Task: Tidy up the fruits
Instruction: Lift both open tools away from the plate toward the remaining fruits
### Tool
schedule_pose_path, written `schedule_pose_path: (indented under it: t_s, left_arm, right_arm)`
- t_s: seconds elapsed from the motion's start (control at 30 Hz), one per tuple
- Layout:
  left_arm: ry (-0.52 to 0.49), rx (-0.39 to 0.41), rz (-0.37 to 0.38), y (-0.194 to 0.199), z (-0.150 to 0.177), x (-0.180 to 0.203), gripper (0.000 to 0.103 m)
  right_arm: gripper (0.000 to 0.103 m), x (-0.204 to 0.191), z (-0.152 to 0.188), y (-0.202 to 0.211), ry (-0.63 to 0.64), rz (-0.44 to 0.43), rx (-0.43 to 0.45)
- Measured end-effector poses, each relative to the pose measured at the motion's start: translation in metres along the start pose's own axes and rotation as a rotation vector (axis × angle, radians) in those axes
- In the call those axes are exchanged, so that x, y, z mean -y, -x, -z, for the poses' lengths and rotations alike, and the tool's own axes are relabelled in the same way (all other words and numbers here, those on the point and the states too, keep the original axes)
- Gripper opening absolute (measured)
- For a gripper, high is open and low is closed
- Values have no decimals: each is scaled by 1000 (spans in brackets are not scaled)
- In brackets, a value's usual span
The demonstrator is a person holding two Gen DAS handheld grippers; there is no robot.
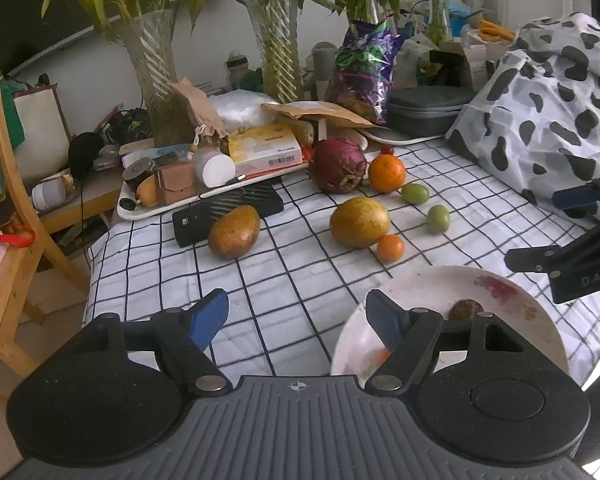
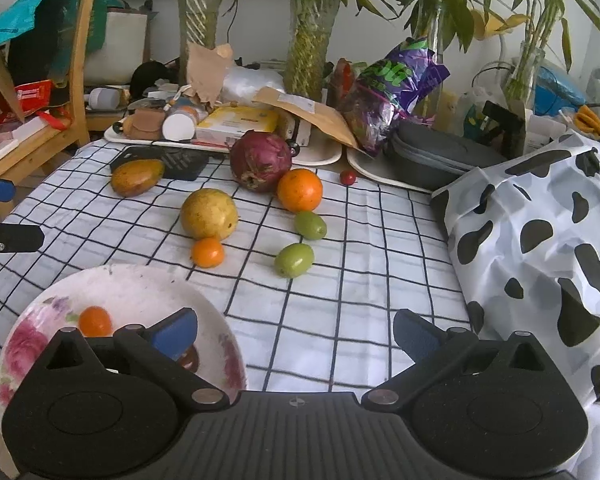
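Loose fruit lies on the checked cloth: a mango (image 1: pixel 234 232), a yellow round fruit (image 1: pixel 360 222), a small orange (image 1: pixel 390 248), two green fruits (image 1: pixel 415 193) (image 1: pixel 438 219), a big orange (image 1: pixel 387 173) and a purple-red fruit (image 1: pixel 339 166). The flowered white plate (image 2: pixel 132 284) holds a small orange fruit (image 2: pixel 95 321) and a dark brown one (image 2: pixel 190 358). My left gripper (image 1: pixel 298 316) is open and empty, just left of the plate (image 1: pixel 440 280). My right gripper (image 2: pixel 296 336) is open and empty, its left finger over the plate's right side.
A cow-patterned cloth (image 2: pixel 540 240) is heaped at the right. Cluttered trays (image 2: pixel 220 136), a black device (image 1: pixel 228 210), a grey case (image 2: pixel 440 156) and glass vases (image 2: pixel 312 32) line the back. A wooden chair (image 1: pixel 4 184) stands left of the table. A tiny red fruit (image 2: pixel 348 177) lies near the trays.
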State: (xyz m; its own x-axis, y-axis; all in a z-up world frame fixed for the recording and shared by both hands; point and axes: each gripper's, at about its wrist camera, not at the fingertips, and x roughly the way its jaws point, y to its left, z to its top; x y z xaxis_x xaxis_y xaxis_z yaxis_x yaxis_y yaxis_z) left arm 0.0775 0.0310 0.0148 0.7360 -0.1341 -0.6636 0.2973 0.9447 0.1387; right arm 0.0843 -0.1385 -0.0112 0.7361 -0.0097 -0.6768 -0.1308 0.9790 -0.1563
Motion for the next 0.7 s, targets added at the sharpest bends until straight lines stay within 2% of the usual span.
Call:
schedule_pose_path:
  t_s: [0.7]
  left_arm:
    - [37,-32,27,-62,-32,-43,74]
  right_arm:
    - [103,9,-33,-48,-3,-44,-19]
